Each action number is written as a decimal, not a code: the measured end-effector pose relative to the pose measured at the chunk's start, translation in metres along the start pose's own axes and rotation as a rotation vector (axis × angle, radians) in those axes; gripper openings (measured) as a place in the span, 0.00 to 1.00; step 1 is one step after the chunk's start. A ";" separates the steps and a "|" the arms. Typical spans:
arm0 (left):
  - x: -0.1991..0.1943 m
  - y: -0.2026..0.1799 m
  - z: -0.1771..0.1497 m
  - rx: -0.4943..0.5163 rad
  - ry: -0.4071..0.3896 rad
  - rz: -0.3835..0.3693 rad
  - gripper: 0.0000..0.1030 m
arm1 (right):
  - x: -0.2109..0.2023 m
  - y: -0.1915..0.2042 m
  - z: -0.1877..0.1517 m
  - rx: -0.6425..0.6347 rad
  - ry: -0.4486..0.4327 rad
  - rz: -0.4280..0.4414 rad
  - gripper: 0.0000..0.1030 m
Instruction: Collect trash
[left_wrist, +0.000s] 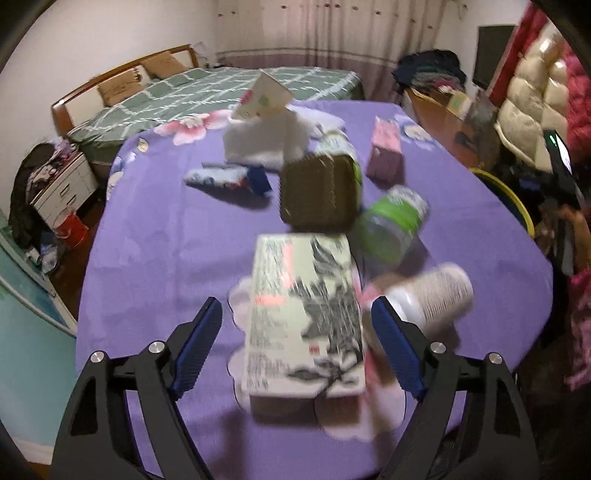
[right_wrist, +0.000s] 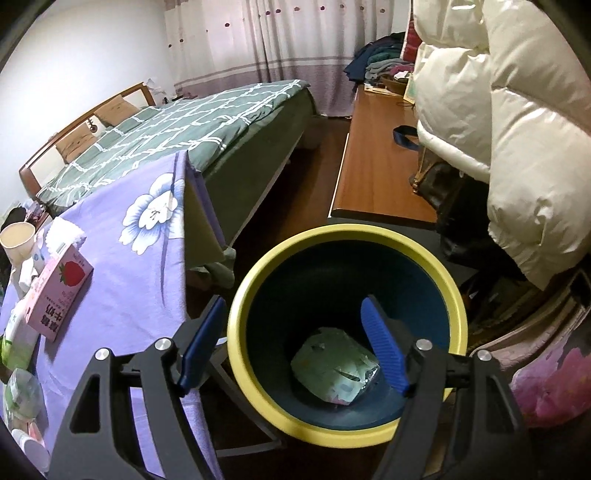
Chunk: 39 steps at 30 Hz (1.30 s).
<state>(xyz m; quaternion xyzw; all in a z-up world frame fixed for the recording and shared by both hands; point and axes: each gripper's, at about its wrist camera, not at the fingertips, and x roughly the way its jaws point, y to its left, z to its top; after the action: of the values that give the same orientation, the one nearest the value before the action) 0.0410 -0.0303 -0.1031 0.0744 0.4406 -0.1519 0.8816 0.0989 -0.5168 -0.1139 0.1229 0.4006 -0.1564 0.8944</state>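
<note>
Two ribbed blue claws gape: left claw (left_wrist: 297, 332) straddling a rectangular carton (left_wrist: 304, 314), right claw (right_wrist: 293, 332) over the round bin (right_wrist: 243, 354).

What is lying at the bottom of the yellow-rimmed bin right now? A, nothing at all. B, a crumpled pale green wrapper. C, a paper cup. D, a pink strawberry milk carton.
B: the right wrist view looks down into the bin, where a single crumpled pale green wrapper lies on the dark bottom.
</note>
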 end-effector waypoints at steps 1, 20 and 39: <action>0.000 -0.002 -0.004 0.016 0.006 -0.005 0.80 | 0.000 0.001 0.000 -0.002 0.000 0.004 0.70; 0.053 0.004 0.001 0.018 0.118 -0.007 0.71 | -0.007 0.012 -0.001 -0.027 -0.005 0.024 0.71; -0.003 0.020 0.048 0.008 -0.040 0.056 0.69 | -0.027 0.006 -0.014 -0.044 -0.027 0.040 0.71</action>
<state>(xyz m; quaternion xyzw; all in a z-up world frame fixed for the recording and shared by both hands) 0.0823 -0.0239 -0.0718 0.0870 0.4201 -0.1302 0.8938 0.0746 -0.5017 -0.1017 0.1090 0.3891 -0.1313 0.9052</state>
